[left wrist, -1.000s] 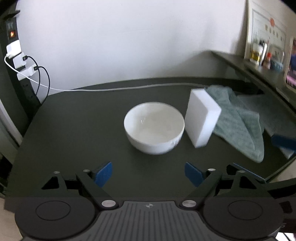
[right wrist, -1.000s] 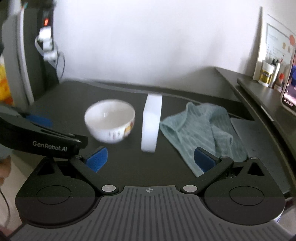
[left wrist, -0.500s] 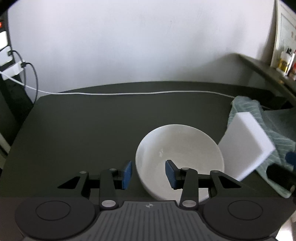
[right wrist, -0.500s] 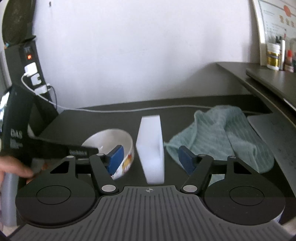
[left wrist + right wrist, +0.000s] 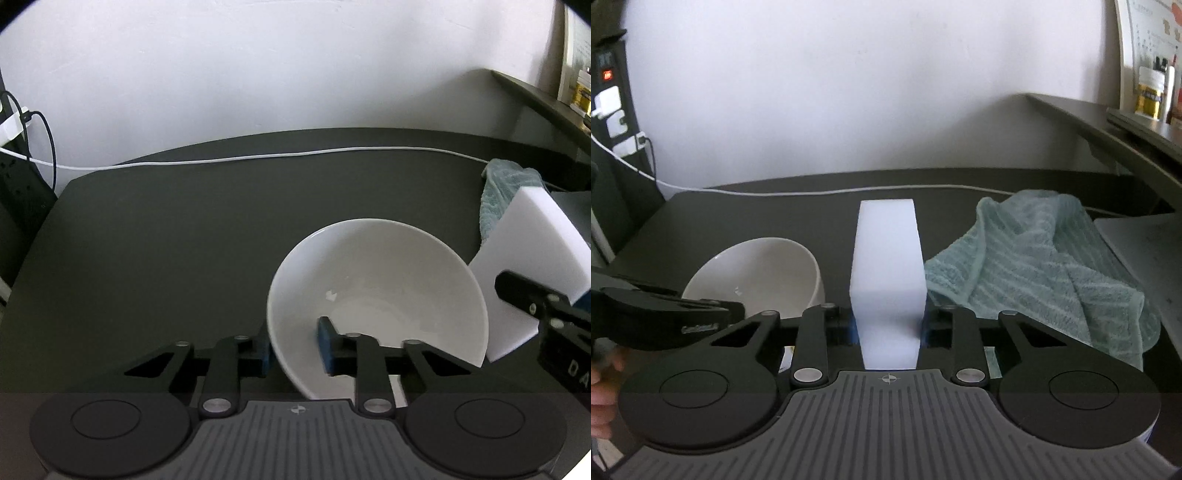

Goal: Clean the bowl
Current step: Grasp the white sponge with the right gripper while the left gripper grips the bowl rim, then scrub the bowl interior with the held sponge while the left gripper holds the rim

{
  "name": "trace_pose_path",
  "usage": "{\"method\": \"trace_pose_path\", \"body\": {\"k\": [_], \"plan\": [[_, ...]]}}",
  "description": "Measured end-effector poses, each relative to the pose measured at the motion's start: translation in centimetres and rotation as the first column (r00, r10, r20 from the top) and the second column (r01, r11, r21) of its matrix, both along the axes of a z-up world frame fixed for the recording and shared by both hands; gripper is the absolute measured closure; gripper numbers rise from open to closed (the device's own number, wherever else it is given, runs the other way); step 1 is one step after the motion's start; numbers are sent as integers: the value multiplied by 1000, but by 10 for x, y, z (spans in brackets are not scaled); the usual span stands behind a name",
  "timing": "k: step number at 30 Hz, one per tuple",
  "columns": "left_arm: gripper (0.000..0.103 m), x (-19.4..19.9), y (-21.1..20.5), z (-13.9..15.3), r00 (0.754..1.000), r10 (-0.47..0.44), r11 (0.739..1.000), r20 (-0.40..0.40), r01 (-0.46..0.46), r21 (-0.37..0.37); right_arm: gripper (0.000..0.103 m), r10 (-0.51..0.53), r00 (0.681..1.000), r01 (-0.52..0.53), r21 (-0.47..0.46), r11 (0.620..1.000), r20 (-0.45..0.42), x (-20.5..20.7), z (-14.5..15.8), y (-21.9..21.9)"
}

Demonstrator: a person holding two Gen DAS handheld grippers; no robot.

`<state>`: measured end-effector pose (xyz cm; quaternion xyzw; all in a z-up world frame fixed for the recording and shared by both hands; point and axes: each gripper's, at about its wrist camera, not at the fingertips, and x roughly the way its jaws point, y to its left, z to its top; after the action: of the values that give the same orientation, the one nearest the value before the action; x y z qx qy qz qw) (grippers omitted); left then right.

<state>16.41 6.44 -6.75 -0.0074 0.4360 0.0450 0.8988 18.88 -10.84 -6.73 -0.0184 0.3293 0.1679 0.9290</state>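
A white bowl (image 5: 384,291) sits tilted on the dark table, and my left gripper (image 5: 295,349) is shut on its near rim, one blue pad inside and one outside. The same bowl (image 5: 757,273) appears at the left of the right wrist view. A white sponge block (image 5: 886,273) stands upright, and my right gripper (image 5: 888,328) is shut on its lower part. In the left wrist view the sponge (image 5: 532,266) is just right of the bowl, with the right gripper's black finger in front of it.
A teal towel (image 5: 1041,266) lies crumpled right of the sponge. A white cable (image 5: 258,157) runs along the table's back edge to plugs at the left. A raised shelf (image 5: 1108,122) with small bottles lines the right side. A hand (image 5: 598,384) shows at the left edge.
Both grippers moved forward and closed: the left onto the bowl's rim, tipping the bowl, the right onto the sponge.
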Motion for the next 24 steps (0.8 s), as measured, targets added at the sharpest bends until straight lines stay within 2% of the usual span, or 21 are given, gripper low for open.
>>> {"method": "trace_pose_path", "body": {"k": [3, 5, 8, 10, 12, 17, 20, 24], "plan": [[85, -11, -3, 2, 999, -37, 999, -5, 37, 13, 73, -7, 999, 7, 21, 1000, 38, -7, 13, -8], [86, -21, -6, 2, 998, -65, 998, -8, 65, 7, 73, 12, 998, -19, 98, 995, 67, -17, 34, -19], [86, -34, -13, 3, 995, -100, 995, -4, 100, 4, 73, 101, 992, -114, 223, 968, 70, -26, 54, -27], [86, -38, -18, 3, 994, -109, 994, -1, 109, 17, 73, 165, 986, -169, 267, 949, 38, -25, 56, -23], [84, -41, -22, 3, 993, -122, 991, 6, 121, 51, 73, 203, 979, -197, 232, 952, -1, -22, 47, -10], [83, -46, -25, 2, 991, -134, 987, 20, 131, 91, 72, 199, 975, -186, 130, 974, -96, -6, 18, 7], [82, -47, -24, 2, 988, -151, 982, 35, 146, 117, 72, 178, 978, -170, 78, 982, -109, -4, 7, 10], [81, -50, -20, 3, 985, -166, 979, 41, 160, 123, 71, 169, 981, -161, 84, 983, -94, -9, 11, 9]]}}
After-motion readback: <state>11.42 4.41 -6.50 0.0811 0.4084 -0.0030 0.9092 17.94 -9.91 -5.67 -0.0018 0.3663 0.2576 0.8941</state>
